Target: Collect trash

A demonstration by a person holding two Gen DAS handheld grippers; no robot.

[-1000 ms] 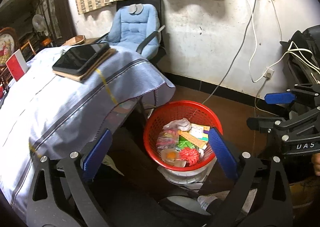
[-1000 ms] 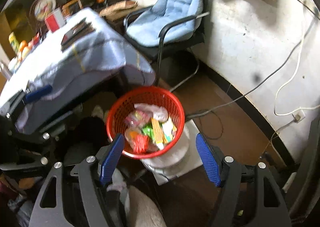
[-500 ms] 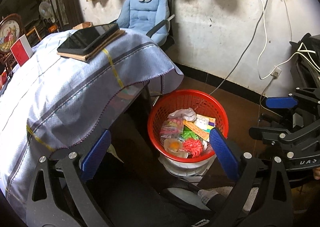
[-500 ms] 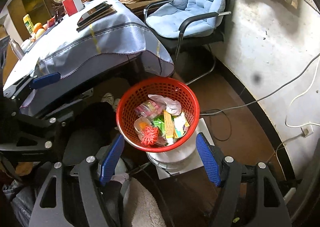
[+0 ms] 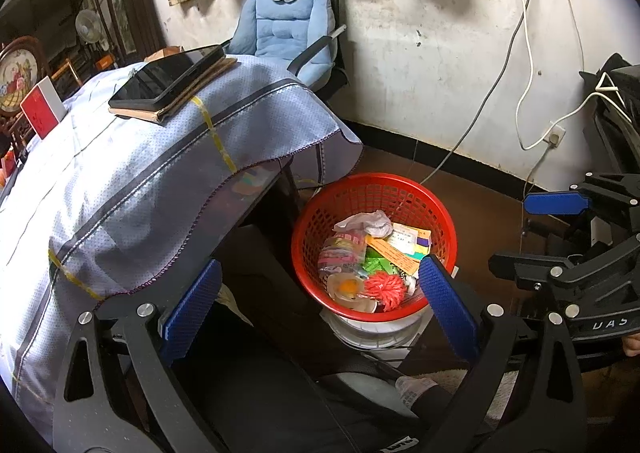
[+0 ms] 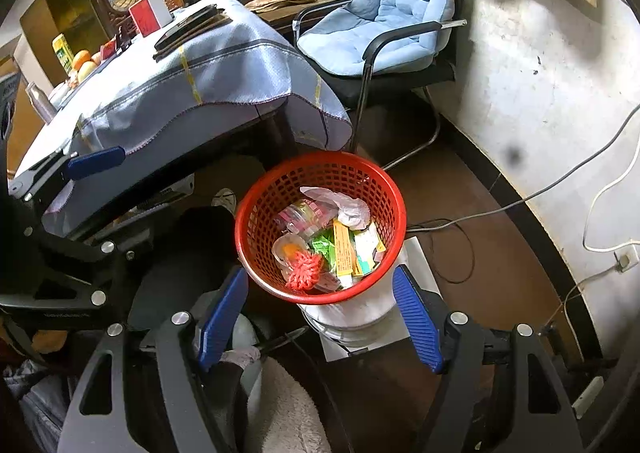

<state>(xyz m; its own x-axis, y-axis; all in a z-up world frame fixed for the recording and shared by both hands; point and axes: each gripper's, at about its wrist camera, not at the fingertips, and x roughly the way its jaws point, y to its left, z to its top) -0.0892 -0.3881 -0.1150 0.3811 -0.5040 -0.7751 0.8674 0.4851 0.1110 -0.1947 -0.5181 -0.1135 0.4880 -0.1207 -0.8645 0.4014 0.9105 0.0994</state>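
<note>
A red mesh basket (image 5: 376, 189) stands on a white bucket (image 5: 376, 333) on the floor by the table corner. It holds trash: wrappers, a white crumpled bag, a red frilly ball (image 5: 386, 289) and a clear cup. It also shows in the right wrist view (image 6: 320, 173). My left gripper (image 5: 316, 305) is open and empty, above and in front of the basket. My right gripper (image 6: 320, 317) is open and empty, just in front of the basket.
A table with a blue-grey cloth (image 5: 120, 181) carries a tablet on a book (image 5: 168, 81) and a red-white box (image 5: 42, 109). A blue padded chair (image 5: 288, 33) stands by the white wall. Cables (image 5: 520, 101) hang down to the brown floor.
Both grippers have shifted so that the table and basket sit closer and more to the right in view. Both stay open and empty. The basket has not moved.
</note>
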